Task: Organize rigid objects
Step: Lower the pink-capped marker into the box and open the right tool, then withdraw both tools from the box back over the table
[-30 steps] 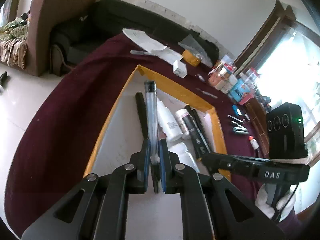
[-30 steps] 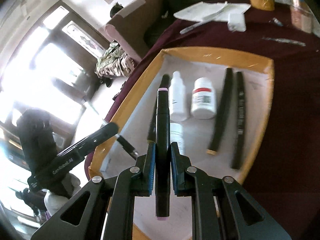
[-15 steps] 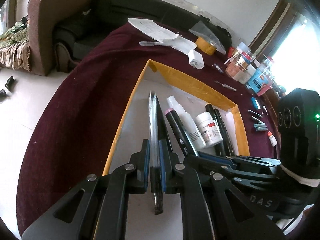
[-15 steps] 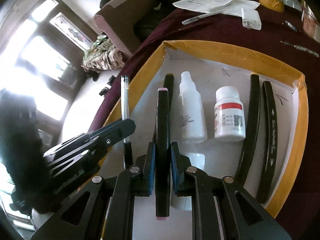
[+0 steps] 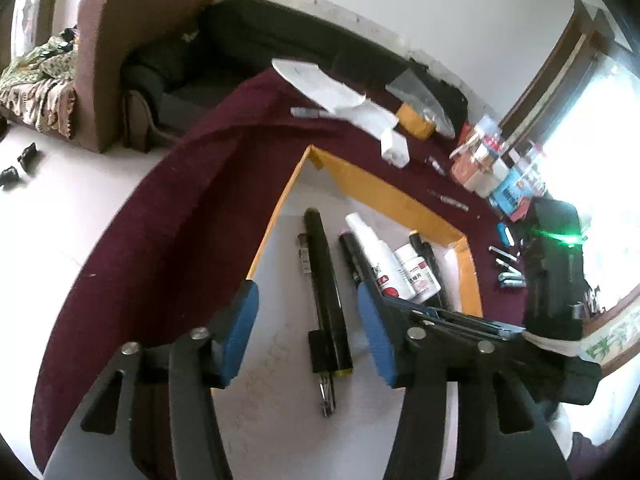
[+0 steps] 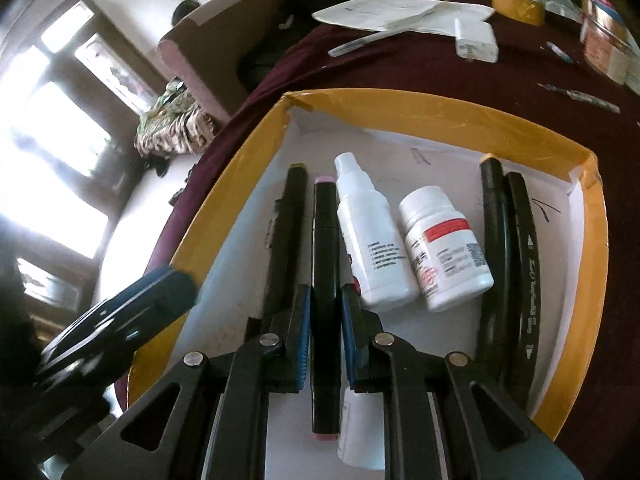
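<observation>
A white tray with a yellow rim (image 5: 400, 204) (image 6: 400, 108) lies on the maroon table. My left gripper (image 5: 308, 320) is open above a clear pen (image 5: 316, 328) that lies in the tray beside a black marker (image 5: 326, 280). My right gripper (image 6: 325, 332) is shut on a black marker with pink ends (image 6: 325, 264), low over the tray between the other black marker (image 6: 286, 232) and a white dropper bottle (image 6: 372, 240). A white pill bottle (image 6: 444, 248) and two black markers (image 6: 508, 264) lie further right.
On the table behind the tray lie papers (image 6: 400, 12), a pen (image 6: 360, 44), a white charger (image 6: 476, 38), a tape roll (image 6: 516, 4) and several jars (image 5: 488, 160). A brown sofa (image 5: 132, 52) stands past the table's left edge.
My left gripper has opened and let go of the clear pen, which now lies in the tray. My right gripper has come lower over the tray with the pink-ended marker.
</observation>
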{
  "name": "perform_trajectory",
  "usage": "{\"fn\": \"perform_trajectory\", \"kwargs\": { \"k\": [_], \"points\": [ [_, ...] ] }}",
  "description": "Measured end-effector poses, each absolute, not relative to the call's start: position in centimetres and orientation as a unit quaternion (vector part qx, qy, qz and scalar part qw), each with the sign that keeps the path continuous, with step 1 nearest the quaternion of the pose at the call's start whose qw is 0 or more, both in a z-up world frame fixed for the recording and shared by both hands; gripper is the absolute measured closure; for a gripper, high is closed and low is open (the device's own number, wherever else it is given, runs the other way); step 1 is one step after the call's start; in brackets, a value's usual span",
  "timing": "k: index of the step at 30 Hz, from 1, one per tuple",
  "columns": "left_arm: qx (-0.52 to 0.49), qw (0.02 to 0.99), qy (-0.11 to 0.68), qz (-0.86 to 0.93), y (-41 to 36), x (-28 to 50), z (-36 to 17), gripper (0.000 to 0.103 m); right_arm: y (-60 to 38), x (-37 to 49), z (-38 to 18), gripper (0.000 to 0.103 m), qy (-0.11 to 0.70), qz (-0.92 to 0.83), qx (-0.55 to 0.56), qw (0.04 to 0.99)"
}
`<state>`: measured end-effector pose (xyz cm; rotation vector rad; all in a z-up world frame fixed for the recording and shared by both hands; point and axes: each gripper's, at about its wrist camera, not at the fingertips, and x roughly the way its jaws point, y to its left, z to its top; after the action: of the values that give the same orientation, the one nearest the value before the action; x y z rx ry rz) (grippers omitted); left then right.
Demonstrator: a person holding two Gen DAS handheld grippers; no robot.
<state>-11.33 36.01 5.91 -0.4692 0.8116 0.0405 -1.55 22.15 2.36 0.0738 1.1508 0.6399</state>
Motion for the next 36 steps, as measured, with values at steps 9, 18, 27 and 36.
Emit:
{"fn": "perform_trajectory", "kwargs": {
  "k": [9, 18, 27, 36],
  "points": [
    [-0.254, 0.907, 0.333, 0.049, 36.2, -15.1, 8.5, 0.041, 17.9, -4.4, 8.1, 0.066, 0.439, 0.318, 0.021, 0.84],
    [-0.321, 0.899, 0.283, 0.089, 35.9, -20.2, 8.4, 0.03, 8.8, -6.4, 10.5, 0.063, 0.376, 0.268, 0.047, 0.886],
    [-0.334, 0.89, 0.283, 0.125, 35.7, -20.4, 8.4, 0.03, 1.7, -6.0, 8.9, 0.063, 0.372, 0.223, 0.062, 0.899],
    [-0.318, 0.894, 0.29, 0.122, 33.0, -20.0, 9.1, 0.03, -3.5, -5.3, 7.9, 0.063, 0.37, 0.202, 0.079, 0.903]
  ]
}}
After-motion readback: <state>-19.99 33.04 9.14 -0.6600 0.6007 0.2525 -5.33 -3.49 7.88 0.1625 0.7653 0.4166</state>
